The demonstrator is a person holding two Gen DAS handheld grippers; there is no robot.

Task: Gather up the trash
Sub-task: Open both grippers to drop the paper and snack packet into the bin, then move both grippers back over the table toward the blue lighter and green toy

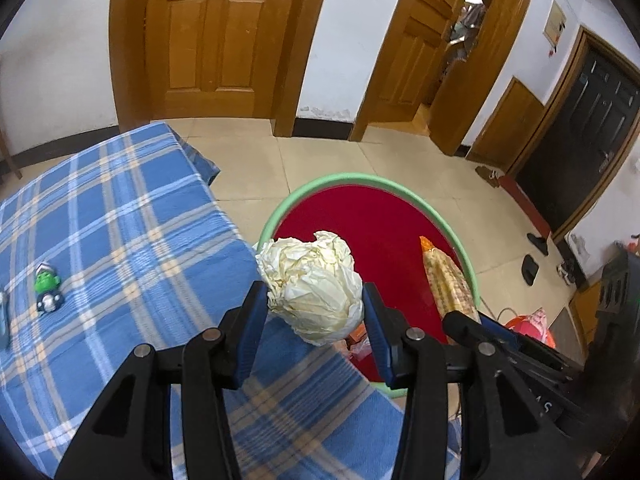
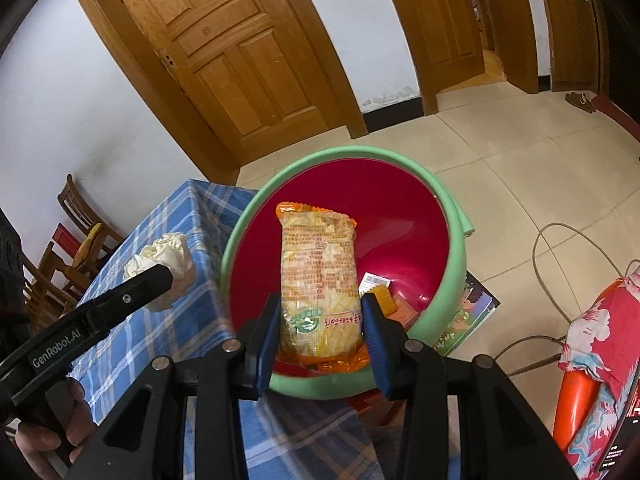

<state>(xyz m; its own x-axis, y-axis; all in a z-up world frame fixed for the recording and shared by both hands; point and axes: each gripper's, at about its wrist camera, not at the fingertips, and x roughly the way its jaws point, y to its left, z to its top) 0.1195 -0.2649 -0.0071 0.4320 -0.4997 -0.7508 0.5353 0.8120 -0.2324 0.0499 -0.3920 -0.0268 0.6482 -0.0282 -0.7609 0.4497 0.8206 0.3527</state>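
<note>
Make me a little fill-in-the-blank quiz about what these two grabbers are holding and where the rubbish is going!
1. The left gripper holds a crumpled ball of ____.
2. The right gripper holds a snack packet above a basin that is ____ inside.
3. The basin's rim is ____.
4. The tablecloth has a ____ checked pattern.

Missing words: paper; red; green; blue

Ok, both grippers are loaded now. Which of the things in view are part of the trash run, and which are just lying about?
Part of the job:
- crumpled paper ball, held by the left gripper
- snack packet, held by the right gripper
- red bin with the green rim, some wrappers already inside

Lying about:
- green toy figure on the plaid tablecloth
- picture book on the floor
</note>
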